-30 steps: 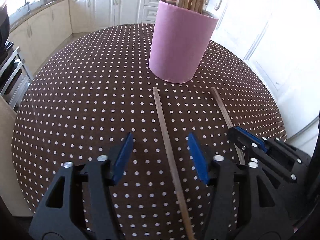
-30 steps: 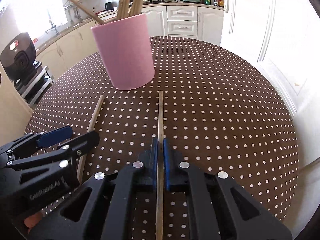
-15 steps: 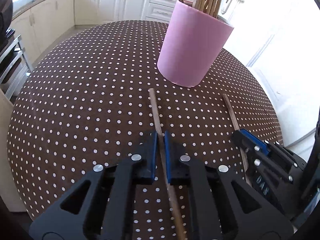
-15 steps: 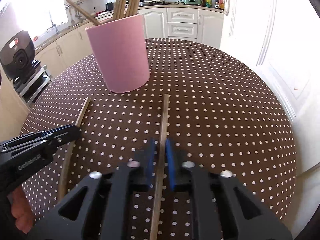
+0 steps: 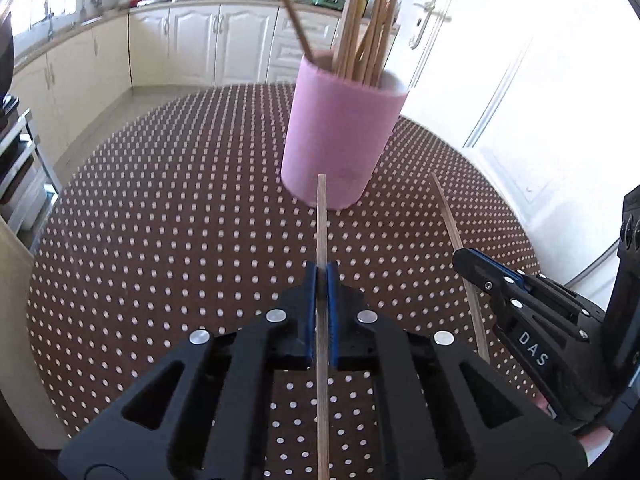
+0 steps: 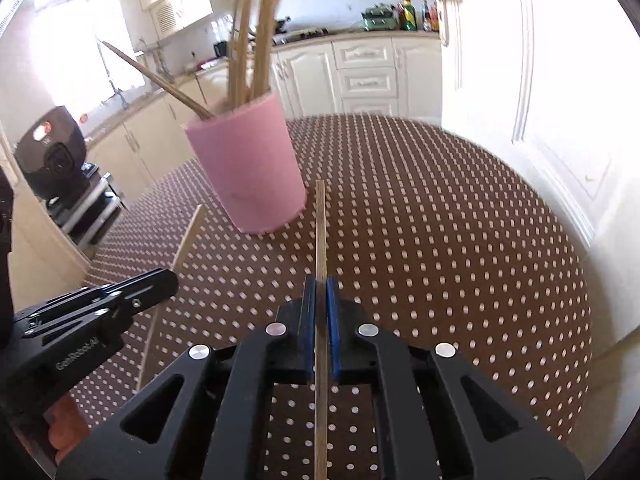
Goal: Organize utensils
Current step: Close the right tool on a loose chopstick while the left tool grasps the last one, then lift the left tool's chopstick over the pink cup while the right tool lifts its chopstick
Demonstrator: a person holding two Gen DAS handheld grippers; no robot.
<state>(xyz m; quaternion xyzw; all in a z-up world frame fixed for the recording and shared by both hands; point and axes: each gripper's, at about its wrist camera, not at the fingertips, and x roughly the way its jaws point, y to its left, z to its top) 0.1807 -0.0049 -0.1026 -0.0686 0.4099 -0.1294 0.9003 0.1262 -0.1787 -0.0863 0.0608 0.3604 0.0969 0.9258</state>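
A pink cup (image 5: pixel 344 132) full of wooden chopsticks (image 5: pixel 368 20) stands on the brown dotted table (image 5: pixel 160 240). My left gripper (image 5: pixel 321 276) is shut on a wooden chopstick (image 5: pixel 321 220), lifted off the table and pointing at the cup's base. My right gripper (image 6: pixel 320 292) is shut on another chopstick (image 6: pixel 320 232), also lifted and pointing beside the pink cup (image 6: pixel 248 168). The right gripper (image 5: pixel 472 262) with its stick (image 5: pixel 452 224) shows in the left wrist view. The left gripper (image 6: pixel 160 280) with its stick (image 6: pixel 188 240) shows in the right wrist view.
White kitchen cabinets (image 5: pixel 200 48) and a counter run behind the table. A white door (image 6: pixel 520 80) stands to the right. A black appliance (image 6: pixel 52 156) sits on a shelf to the left. The table edge (image 6: pixel 584 320) curves close on the right.
The left gripper closed on its chopstick and lifted it. Both grippers have raised their sticks off the table, tips swinging up toward the cup.
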